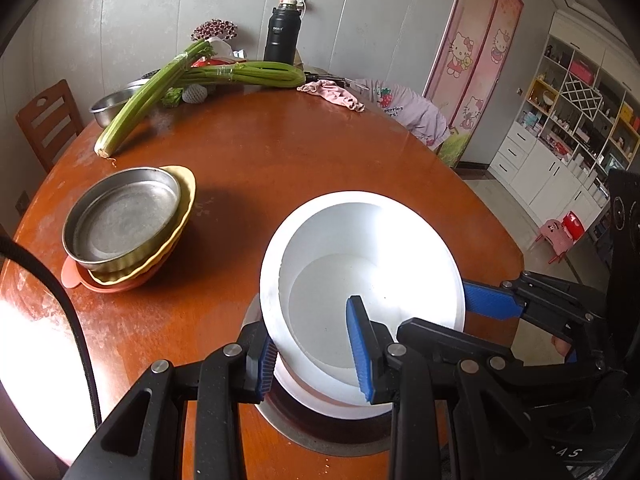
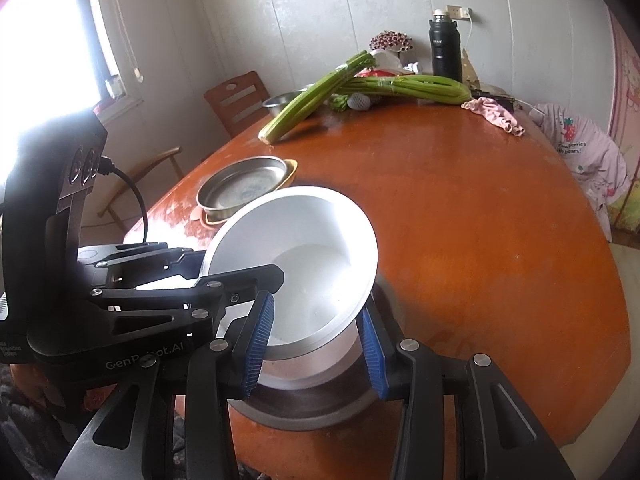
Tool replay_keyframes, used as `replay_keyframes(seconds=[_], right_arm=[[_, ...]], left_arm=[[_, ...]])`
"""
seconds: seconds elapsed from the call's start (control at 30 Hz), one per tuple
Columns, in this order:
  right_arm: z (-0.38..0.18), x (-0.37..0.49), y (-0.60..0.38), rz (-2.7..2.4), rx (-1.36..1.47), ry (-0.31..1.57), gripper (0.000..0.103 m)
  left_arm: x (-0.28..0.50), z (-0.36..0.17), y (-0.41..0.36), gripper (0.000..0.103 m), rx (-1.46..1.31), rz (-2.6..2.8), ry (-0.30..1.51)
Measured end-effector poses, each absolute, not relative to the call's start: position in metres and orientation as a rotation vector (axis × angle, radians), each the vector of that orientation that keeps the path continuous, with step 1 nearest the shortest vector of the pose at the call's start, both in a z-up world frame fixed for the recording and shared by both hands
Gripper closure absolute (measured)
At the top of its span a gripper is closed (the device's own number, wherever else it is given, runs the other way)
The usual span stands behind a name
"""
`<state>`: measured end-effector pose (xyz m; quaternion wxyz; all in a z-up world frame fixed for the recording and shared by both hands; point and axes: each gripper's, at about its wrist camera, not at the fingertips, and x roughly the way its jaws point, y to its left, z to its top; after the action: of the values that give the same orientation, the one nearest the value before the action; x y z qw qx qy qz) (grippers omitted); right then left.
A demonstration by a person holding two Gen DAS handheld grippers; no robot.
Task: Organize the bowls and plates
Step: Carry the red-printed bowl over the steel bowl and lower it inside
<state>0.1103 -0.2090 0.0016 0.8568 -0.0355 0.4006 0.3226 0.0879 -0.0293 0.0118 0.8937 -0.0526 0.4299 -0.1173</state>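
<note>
Left wrist, white bowl (image 1: 360, 264) between hand-held gripper (image 1: 316, 356) pads

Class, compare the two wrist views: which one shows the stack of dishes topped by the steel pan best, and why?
The left wrist view. There the stack of dishes shows whole: steel pan, yellow dish and orange plate beneath, unobstructed. In the right wrist view the stack is smaller, and the white bowl hides its near edge.

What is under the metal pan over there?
The metal pan sits on a yellow dish, and under that lies an orange plate on the table. The pan covers their middles, so anything inside them is hidden.
</note>
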Motion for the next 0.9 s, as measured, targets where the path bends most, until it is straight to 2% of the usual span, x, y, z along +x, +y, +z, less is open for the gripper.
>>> replay_keyframes(seconds=[0.9], right_arm=[[-0.012, 0.103, -0.21, 0.687, -0.089, 0.887, 0.058]], left_arm=[[0.08, -0.001, -0.033, 0.071, -0.099, -0.241, 0.923]])
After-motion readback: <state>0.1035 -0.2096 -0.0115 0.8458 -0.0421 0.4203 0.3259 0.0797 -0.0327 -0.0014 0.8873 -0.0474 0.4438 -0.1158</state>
